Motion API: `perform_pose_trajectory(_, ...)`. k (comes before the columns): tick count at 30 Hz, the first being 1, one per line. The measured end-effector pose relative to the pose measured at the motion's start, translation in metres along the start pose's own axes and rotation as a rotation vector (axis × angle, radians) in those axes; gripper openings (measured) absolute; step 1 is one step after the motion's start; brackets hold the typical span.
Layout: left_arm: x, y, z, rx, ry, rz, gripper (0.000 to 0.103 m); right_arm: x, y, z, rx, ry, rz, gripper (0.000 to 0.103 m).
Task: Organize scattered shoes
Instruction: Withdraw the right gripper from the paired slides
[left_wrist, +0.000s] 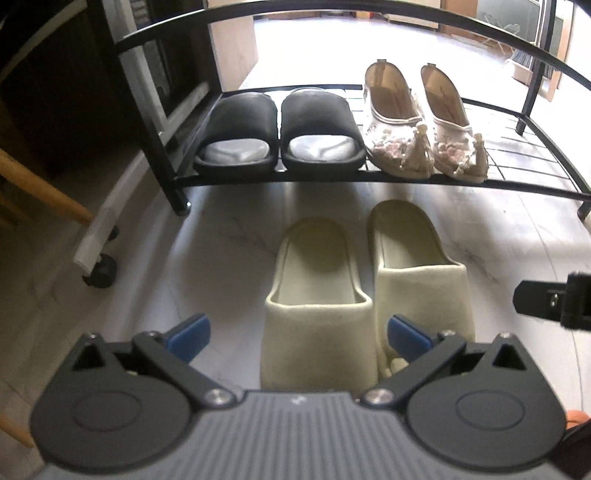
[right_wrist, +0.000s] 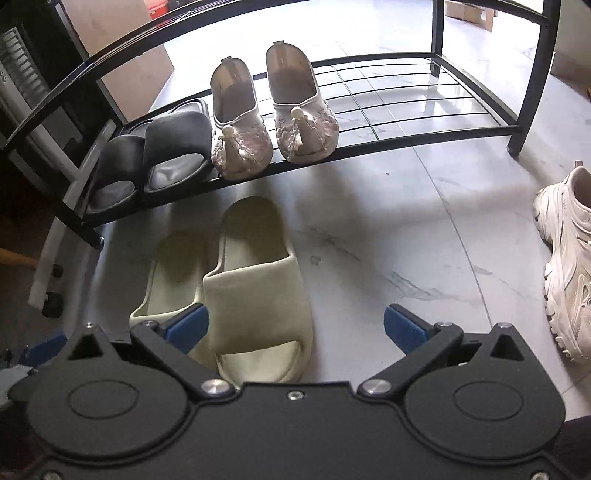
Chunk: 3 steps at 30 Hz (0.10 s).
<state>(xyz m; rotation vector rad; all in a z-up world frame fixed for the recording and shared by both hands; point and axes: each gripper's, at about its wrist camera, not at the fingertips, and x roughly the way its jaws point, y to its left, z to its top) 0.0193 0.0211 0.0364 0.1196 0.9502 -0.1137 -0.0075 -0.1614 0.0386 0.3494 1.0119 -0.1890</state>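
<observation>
While both sets of jaws stand spread and empty, the left gripper (left_wrist: 298, 334) and right gripper (right_wrist: 296, 328) hang over the cream slippers (right_wrist: 255, 291) on the floor. Black slides (left_wrist: 279, 133) and embroidered flats (left_wrist: 424, 125) already sit on the rack (left_wrist: 535, 184); a white sneaker (right_wrist: 569, 266) also waits.

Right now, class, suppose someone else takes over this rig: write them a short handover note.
Left gripper: open, empty, straddling the toe of the left cream slipper.
Right gripper: open, empty, over the right cream slipper.
Done: black slides and embroidered flats sit paired on the rack.
Left: both cream slippers lie on the floor before the rack; a white sneaker lies off to the right.
</observation>
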Motion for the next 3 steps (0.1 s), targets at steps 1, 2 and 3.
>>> perform_pose_trajectory(1,-0.0013,0.0022,-0.001,-0.01,-0.011,0.003,0.102,-0.0002,-0.0006,-0.0001,0.003,0.001,0.002,0.103)
perform_pose_trajectory(2,-0.0018,0.003,-0.001,-0.012,-0.016,0.005,0.102,-0.0005,-0.0013,-0.0002,0.007,0.002,0.004,0.103)
perform_pose_trajectory(3,-0.0023,0.0039,-0.0009,-0.013,-0.02,0.009,0.102,-0.0006,-0.0017,-0.0005,0.01,0.003,0.006,0.103)
